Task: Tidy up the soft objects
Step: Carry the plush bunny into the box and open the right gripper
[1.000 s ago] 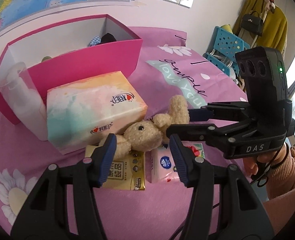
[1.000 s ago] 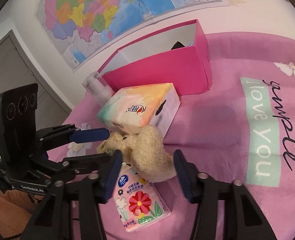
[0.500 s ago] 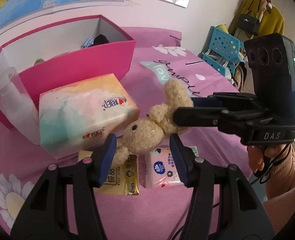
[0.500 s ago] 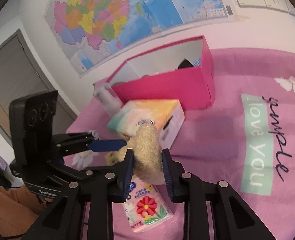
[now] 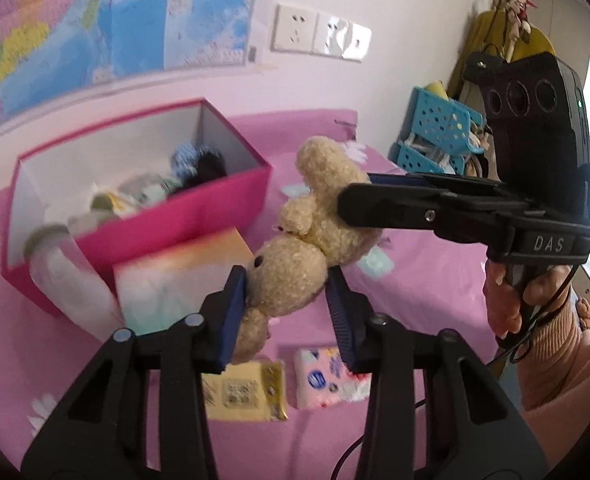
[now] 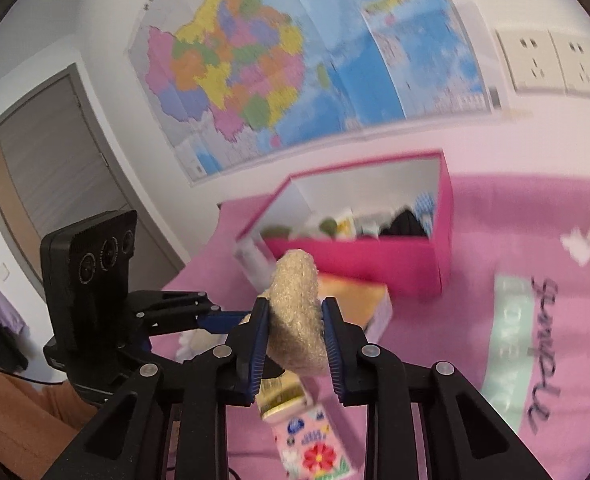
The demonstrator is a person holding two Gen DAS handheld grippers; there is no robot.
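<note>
A beige plush bear hangs in the air above the pink bedspread, held between both grippers. My left gripper has its jaws closing, and both blue pads touch the sides of the bear's head. My right gripper reaches in from the right and is shut on the bear's body. In the right wrist view the bear's body is squeezed between the right gripper's pads, and the left gripper comes in from the left. Behind stands an open pink box with several soft items inside.
Under the bear lie a pastel tissue box, a yellow tissue pack and a pink tissue pack. A clear bottle stands by the box. A person's hand grips the right gripper. Blue baskets sit beyond the bed.
The right gripper shut on the bear's body and both grippers rose, lifting the bear off the bed. The left jaws narrowed onto its head.
</note>
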